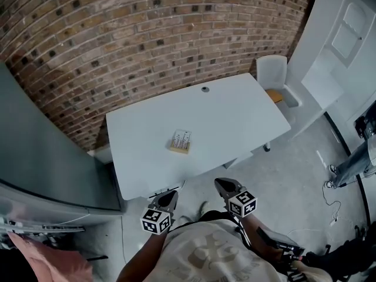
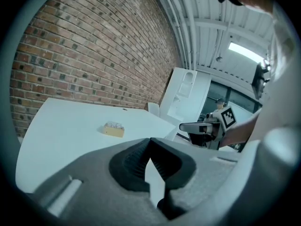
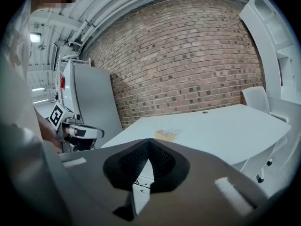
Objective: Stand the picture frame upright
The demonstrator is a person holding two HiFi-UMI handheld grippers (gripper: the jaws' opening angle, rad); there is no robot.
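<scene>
Both tools sit closest, just short of the tabletop's point(image 1: 247, 110) near edge: left gripper point(image 1: 169, 195) and right gripper point(image 1: 223, 185), each with jaws pressed together on nothing. Beyond them the frame point(image 1: 181, 141) lies flat, near that edge and left of centre. It is small, its light printed face up and a pale wooden strip along its near side. Its longer side seems to run from near edge to far edge.

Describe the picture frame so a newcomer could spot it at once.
In front of the brick wall stands a white table. Near its front-left part lies the picture frame, small and tan-edged with a pale face. It is the only loose thing on the tabletop; the grey grommet sits far back.
</scene>
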